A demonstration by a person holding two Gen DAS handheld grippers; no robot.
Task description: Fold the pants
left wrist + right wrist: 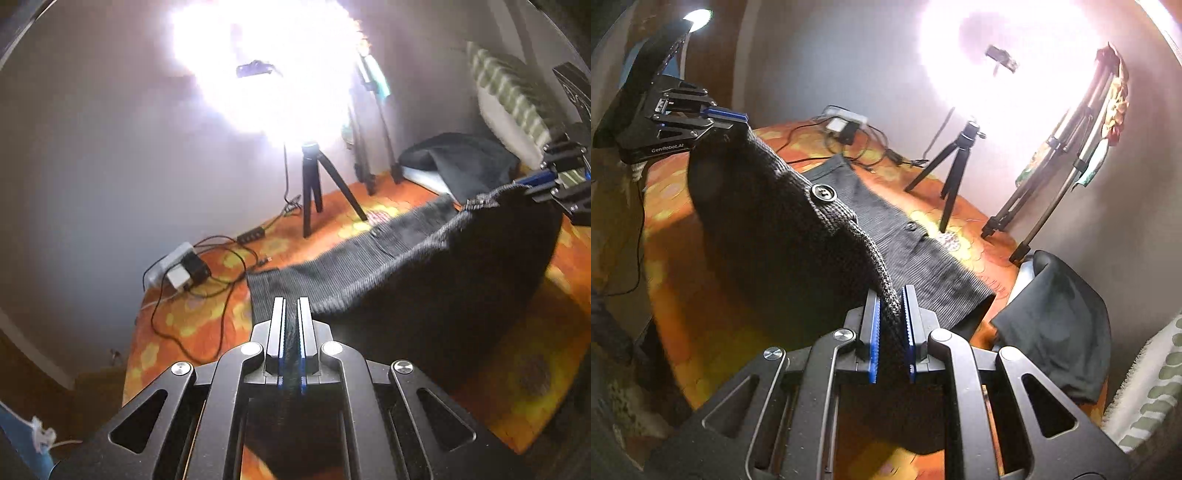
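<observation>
Dark grey ribbed pants hang between my two grippers above an orange patterned bed cover. My left gripper is shut on one end of the waistband. My right gripper is shut on the other end; it also shows in the left wrist view. In the right wrist view the waistband with a black button runs up to the left gripper, and the rest of the pants lies on the cover behind.
A small black tripod stands on the cover under a glaring lamp. A power strip with cables lies at the far left edge. Another dark garment lies at the right, near taller tripod legs and a patterned pillow.
</observation>
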